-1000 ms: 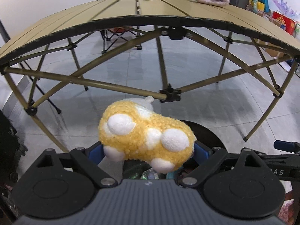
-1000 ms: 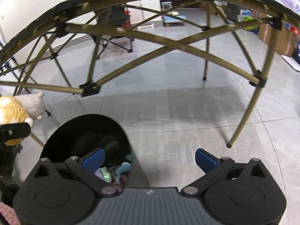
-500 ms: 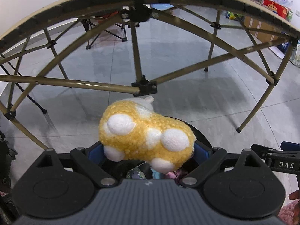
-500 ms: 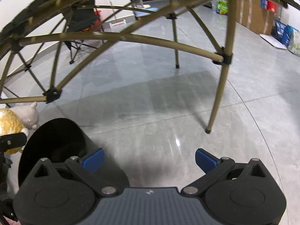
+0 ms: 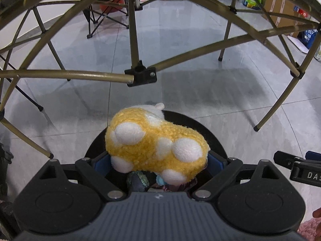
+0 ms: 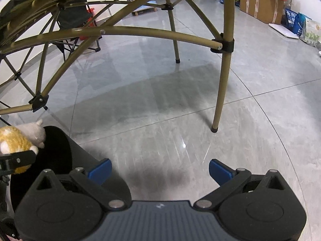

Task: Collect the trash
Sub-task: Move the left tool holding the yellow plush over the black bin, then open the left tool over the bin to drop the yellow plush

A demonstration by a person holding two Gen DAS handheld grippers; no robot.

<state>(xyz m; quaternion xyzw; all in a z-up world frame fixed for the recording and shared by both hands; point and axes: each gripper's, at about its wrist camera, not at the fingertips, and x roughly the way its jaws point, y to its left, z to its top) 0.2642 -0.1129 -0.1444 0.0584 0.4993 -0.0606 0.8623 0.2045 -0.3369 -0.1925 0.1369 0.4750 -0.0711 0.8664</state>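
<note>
Grey tiled floor point(image 6: 180, 104) under a folding table frame of olive-gold metal tubes point(image 5: 66, 73) with black plastic joints. Round black trash bin point(image 5: 210, 134), open-topped, standing on the floor just in front of the frame; crumpled wrappers point(image 5: 138, 180) lie inside. Left gripper point(image 5: 158, 161), blue-padded jaws wide apart yet clamped on a yellow fleecy plush toy with white spots point(image 5: 156, 140), held directly over the bin's mouth. Right gripper point(image 6: 160, 169), jaws spread, nothing between them, over bare floor just beside the bin.
</note>
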